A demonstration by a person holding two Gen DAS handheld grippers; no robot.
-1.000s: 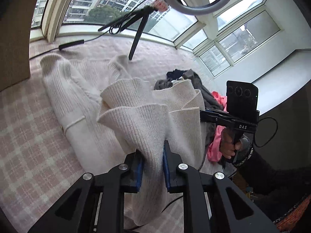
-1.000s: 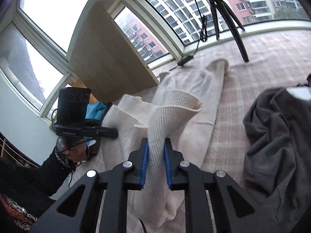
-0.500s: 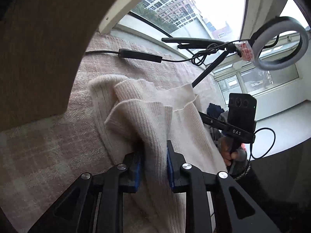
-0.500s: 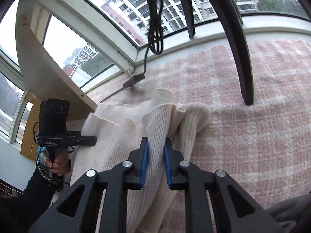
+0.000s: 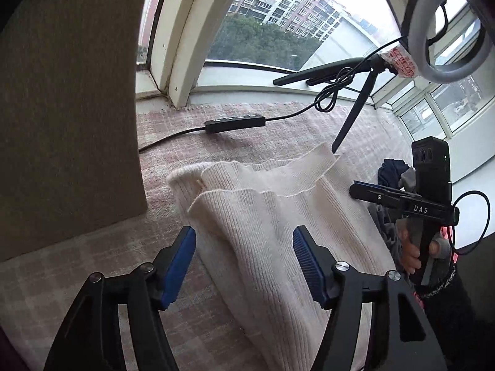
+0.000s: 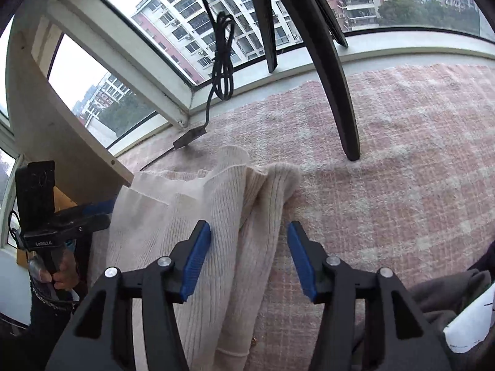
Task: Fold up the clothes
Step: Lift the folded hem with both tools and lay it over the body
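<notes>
A cream ribbed knit sweater (image 5: 266, 216) lies folded over on the pink checked blanket (image 5: 92, 266), its ribbed edge toward the window. My left gripper (image 5: 244, 256) is open, its blue pads either side of the sweater's left part, holding nothing. In the right wrist view the same sweater (image 6: 222, 216) lies under my right gripper (image 6: 249, 256), which is open and empty over the sweater's right edge. The right gripper also shows in the left wrist view (image 5: 359, 189), at the sweater's right side. The left gripper shows in the right wrist view (image 6: 99, 208).
A ring light tripod leg (image 6: 337, 92) stands on the blanket (image 6: 402, 170) just beyond the sweater, with its cable and inline controller (image 5: 235, 122). A brown board (image 5: 68, 108) stands at the left. A grey garment (image 6: 448, 293) lies at the right, with dark clothes (image 5: 391, 173) behind.
Both grippers carried the sweater's edge forward toward the window and laid it down. Both were shut on the sweater half a second ago and are now open.
</notes>
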